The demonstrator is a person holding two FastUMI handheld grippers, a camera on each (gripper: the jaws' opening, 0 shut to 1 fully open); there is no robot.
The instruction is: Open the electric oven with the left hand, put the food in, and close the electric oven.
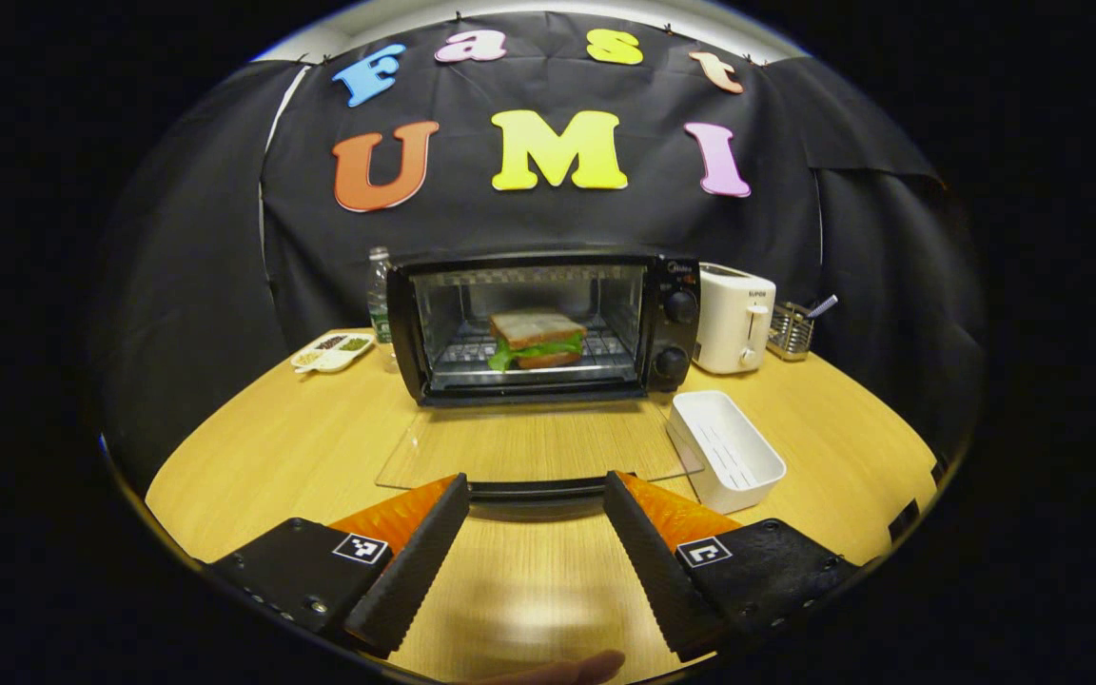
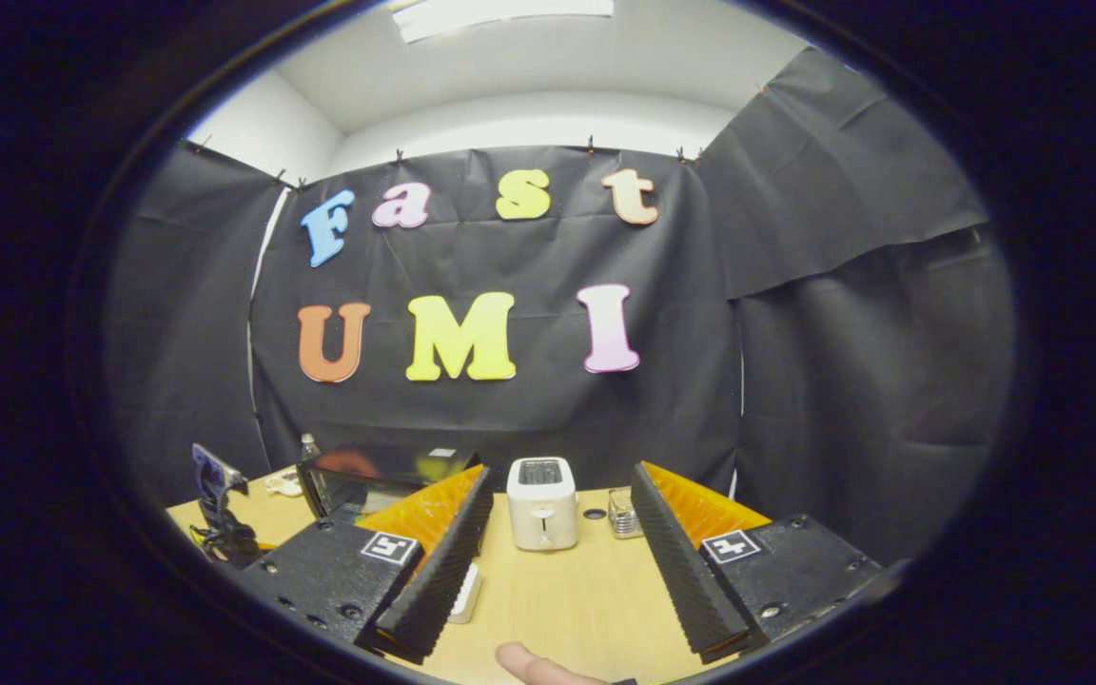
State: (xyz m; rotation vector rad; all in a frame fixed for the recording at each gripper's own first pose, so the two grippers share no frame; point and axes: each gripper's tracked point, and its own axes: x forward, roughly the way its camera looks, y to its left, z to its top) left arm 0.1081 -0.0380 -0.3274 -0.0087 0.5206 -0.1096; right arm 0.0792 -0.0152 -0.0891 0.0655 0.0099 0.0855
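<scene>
The black electric oven [image 1: 548, 323] stands at the back of the wooden table [image 1: 253, 447]. Its glass door [image 1: 529, 442] lies folded down flat toward me. A sandwich [image 1: 537, 340] with green lettuce rests on the rack inside. My left gripper [image 1: 536, 483] is open just in front of the door, and the door's dark handle [image 1: 534, 491] runs between its fingertips without either finger pressing on it. My right gripper [image 2: 562, 476] is open and holds nothing. It hovers above the table to the right, with the oven [image 2: 381, 476] seen from the side past its left finger.
A white rectangular tray [image 1: 727, 449] lies right of the open door. A white toaster [image 1: 733, 317] and a wire utensil holder [image 1: 791, 330] stand right of the oven. A water bottle [image 1: 378, 285] and a divided dish [image 1: 332, 350] sit to its left.
</scene>
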